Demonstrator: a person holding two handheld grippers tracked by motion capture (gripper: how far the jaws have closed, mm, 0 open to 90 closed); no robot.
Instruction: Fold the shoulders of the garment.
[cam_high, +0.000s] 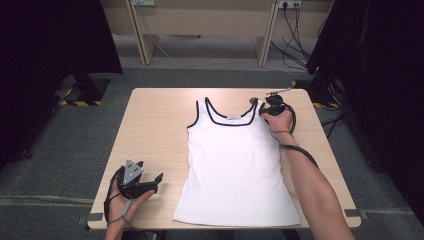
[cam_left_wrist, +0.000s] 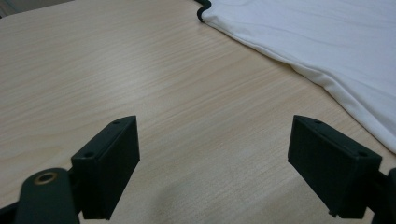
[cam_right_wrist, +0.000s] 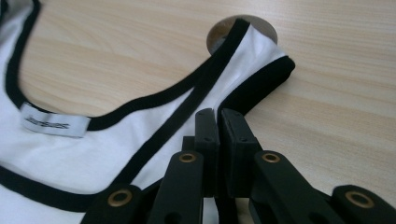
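The white tank top (cam_high: 237, 165) lies flat on the wooden table (cam_high: 155, 125), neck away from the person and hem toward the near edge; every place below is given from it.

Off its lower left corner, near the hem but apart from the cloth, the left gripper (cam_high: 150, 182) rests low over the bare wood. In the left gripper view its jaws stand wide apart with nothing between them, and the tank top's side edge (cam_left_wrist: 327, 60) runs past on the right, untouched.

At the garment's middle the fabric is smooth, with a small label (cam_right_wrist: 53, 125) just inside the black-trimmed neckline.

At its upper right corner, the right gripper (cam_high: 267, 111) sits on the shoulder strap. In the right gripper view the two jaws are pressed together on the strap's black trim (cam_right_wrist: 266, 79), which bunches slightly just ahead of them; a round grey cable port (cam_right_wrist: 219, 35) in the table peeks out beyond the strap.

The step in hand looks like the first grasp for folding: one corner is pinched, the other hand is waiting. Next, the left gripper probably needs to close on the hem or the left strap, so both hands can lift and carry the cloth over without dragging it askew.
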